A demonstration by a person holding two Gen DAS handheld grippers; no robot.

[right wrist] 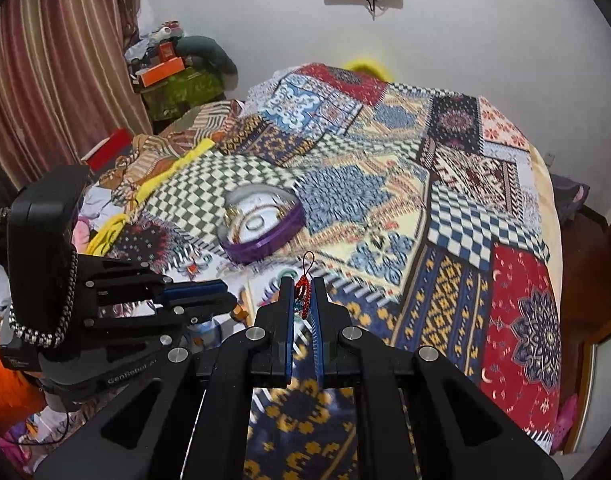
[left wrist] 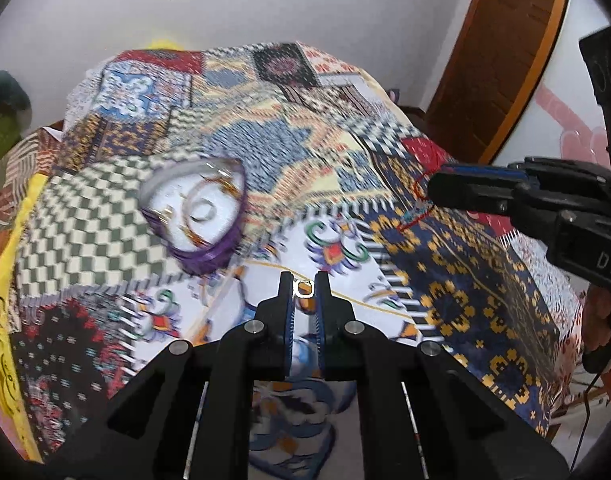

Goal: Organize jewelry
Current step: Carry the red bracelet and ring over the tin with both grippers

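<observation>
White lettering "GenRobot AI" showing faintly on the dark body of the left gripper (right wrist: 197, 300) in the right wrist view, white letters "DA" showing, cut off by the frame edge, on the black body of the right gripper (left wrist: 437, 190) in the left wrist view, nothing else reading clearly.

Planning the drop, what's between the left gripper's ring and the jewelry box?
Only bare patterned bedspread lies between the ring in the left gripper and the jewelry box, seen in the left wrist view.
</observation>
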